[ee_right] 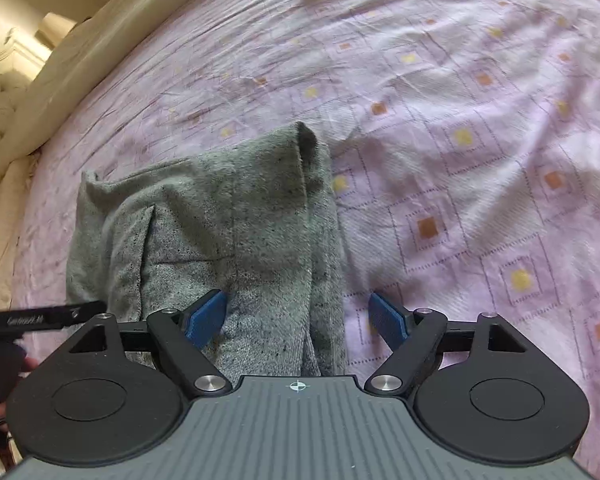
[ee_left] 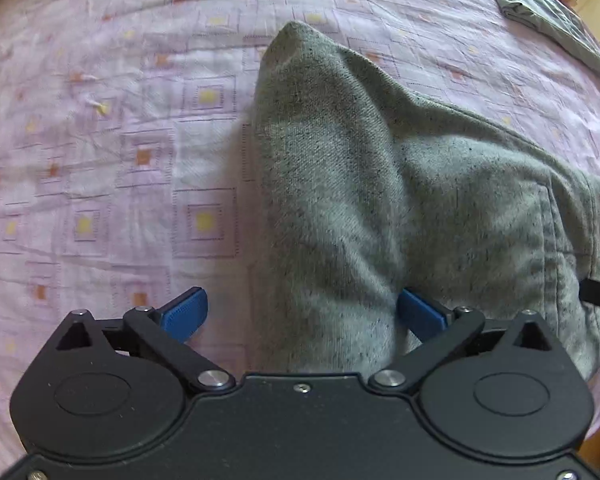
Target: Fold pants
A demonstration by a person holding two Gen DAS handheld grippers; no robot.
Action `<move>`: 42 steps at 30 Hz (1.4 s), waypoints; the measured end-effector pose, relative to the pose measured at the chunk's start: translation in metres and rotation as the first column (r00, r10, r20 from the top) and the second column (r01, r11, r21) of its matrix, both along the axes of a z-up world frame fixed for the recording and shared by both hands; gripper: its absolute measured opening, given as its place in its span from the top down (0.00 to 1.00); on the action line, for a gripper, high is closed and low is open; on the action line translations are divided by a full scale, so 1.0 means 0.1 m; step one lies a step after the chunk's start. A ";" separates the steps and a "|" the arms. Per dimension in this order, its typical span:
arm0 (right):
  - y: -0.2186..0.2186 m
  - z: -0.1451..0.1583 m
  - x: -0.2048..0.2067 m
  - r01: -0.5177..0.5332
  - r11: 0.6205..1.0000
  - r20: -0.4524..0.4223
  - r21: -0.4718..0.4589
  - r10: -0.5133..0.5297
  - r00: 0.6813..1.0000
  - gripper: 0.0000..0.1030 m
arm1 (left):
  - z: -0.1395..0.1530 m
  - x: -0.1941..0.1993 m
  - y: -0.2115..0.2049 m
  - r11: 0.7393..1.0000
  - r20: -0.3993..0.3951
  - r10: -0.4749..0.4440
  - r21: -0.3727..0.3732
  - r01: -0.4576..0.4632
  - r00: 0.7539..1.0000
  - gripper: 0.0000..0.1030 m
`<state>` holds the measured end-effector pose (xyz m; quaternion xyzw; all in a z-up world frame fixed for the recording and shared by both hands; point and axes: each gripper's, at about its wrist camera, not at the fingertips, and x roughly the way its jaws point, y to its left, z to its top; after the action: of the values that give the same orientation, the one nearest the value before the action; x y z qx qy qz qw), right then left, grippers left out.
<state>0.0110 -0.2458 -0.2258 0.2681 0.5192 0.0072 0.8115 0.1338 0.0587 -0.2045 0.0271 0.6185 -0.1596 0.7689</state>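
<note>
Left wrist view: the left gripper (ee_left: 302,314) has its jaws apart, straddling the near end of the grey pants (ee_left: 380,200), which run away across the pink bedsheet (ee_left: 100,140).

Right wrist view: the right gripper (ee_right: 298,318), jaws also apart, brackets the pants' near right edge; their long axis points far, both grippers about equally close.

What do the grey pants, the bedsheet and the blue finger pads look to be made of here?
Pants: soft heathered knit, probably cotton fleece; fuzzy surface with dark flecks, limp folds.
Bedsheet: thin woven fabric, likely cotton; matte, fine creases, printed squares.
Pads: rigid blue plastic, possibly ribbed for grip; too blurred to be sure.
</note>
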 end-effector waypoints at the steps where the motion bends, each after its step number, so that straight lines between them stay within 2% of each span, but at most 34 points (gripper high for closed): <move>1: 0.00 0.00 0.02 -0.015 1.000 0.008 0.002 0.015 1.000 0.23 | -0.03 0.04 -0.03 1.000 -0.004 -0.002 -0.014 0.002 1.000 0.00; 7: 0.05 -0.01 0.05 -0.043 0.999 0.038 -0.008 0.043 0.998 0.16 | -0.02 0.12 -0.33 0.998 0.063 -0.060 -0.005 0.061 0.996 0.00; 11: 0.09 -0.02 0.03 -0.032 0.999 0.053 -0.010 0.032 0.998 0.08 | -0.03 0.11 -0.36 0.999 0.059 -0.024 -0.027 0.026 0.998 0.00; 13: 0.11 -0.01 0.03 -0.039 0.999 0.054 -0.016 0.040 0.998 0.08 | -0.05 0.10 -0.33 0.999 0.071 0.001 -0.050 0.002 0.997 0.00; 15: 0.10 0.01 0.04 -0.058 0.998 0.047 -0.016 0.059 0.997 0.11 | -0.04 0.08 -0.31 0.999 0.078 0.003 -0.054 0.001 0.997 0.00; 16: 0.09 0.02 0.05 -0.069 0.998 0.048 0.002 0.069 0.996 0.27 | -0.03 0.07 -0.28 0.998 0.067 0.006 -0.057 -0.002 0.998 0.00; 17: 0.08 0.03 0.05 -0.074 0.997 0.046 0.026 0.073 0.996 0.47 | -0.02 0.09 -0.27 0.998 0.047 0.011 -0.064 -0.008 0.999 0.00; 19: 0.08 0.11 0.07 -0.066 0.996 0.036 0.062 0.063 0.997 0.68 | 0.00 0.12 -0.23 0.996 0.002 0.022 -0.087 -0.022 1.000 0.05; 20: 0.11 0.17 0.07 -0.068 0.996 0.036 0.050 0.066 0.997 0.73 | 0.02 0.12 -0.20 0.995 -0.005 0.033 -0.095 -0.034 0.999 0.10; 22: 0.23 0.36 0.07 -0.094 0.996 0.048 -0.013 0.094 0.994 0.75 | 0.09 0.09 -0.15 0.993 0.003 0.058 -0.108 -0.058 0.998 0.42; 24: 0.39 0.57 0.08 -0.120 0.990 0.072 -0.076 0.126 0.989 0.76 | 0.17 0.03 -0.03 0.985 0.004 0.098 -0.143 -0.097 0.995 0.59; 26: 0.53 0.77 0.08 -0.123 0.987 0.088 -0.102 0.132 0.987 0.77 | 0.26 -0.01 0.09 0.976 0.003 0.134 -0.177 -0.131 0.991 0.66; 28: 0.69 0.97 0.09 -0.120 0.986 0.105 -0.119 0.133 0.986 0.77 | 0.37 -0.05 0.18 0.976 0.020 0.135 -0.178 -0.129 0.991 0.73; 31: 0.99 1.25 0.18 -0.129 0.983 0.127 -0.133 0.146 0.981 0.77 | 0.63 -0.08 0.41 0.981 0.075 0.111 -0.167 -0.097 0.991 0.74; 34: 1.32 1.46 0.37 -0.160 0.981 0.161 -0.108 0.176 0.971 0.77 | 0.91 -0.01 0.82 0.984 0.136 0.115 -0.155 -0.094 0.984 0.74; 39: 2.02 1.61 0.93 -0.230 0.973 0.229 -0.033 0.231 0.946 0.77 | 1.30 0.38 1.75 0.979 0.191 0.182 -0.127 -0.160 0.965 0.74; 42: 2.45 1.63 1.31 -0.273 0.962 0.260 -0.025 0.270 0.927 0.77 | 1.43 0.65 2.21 0.974 0.242 0.219 -0.107 -0.198 0.945 0.74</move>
<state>0.1422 -0.0010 -0.0624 0.1953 0.4400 0.1577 0.8622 0.1988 0.2795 -0.0611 -0.0498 0.5080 -0.0979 0.8544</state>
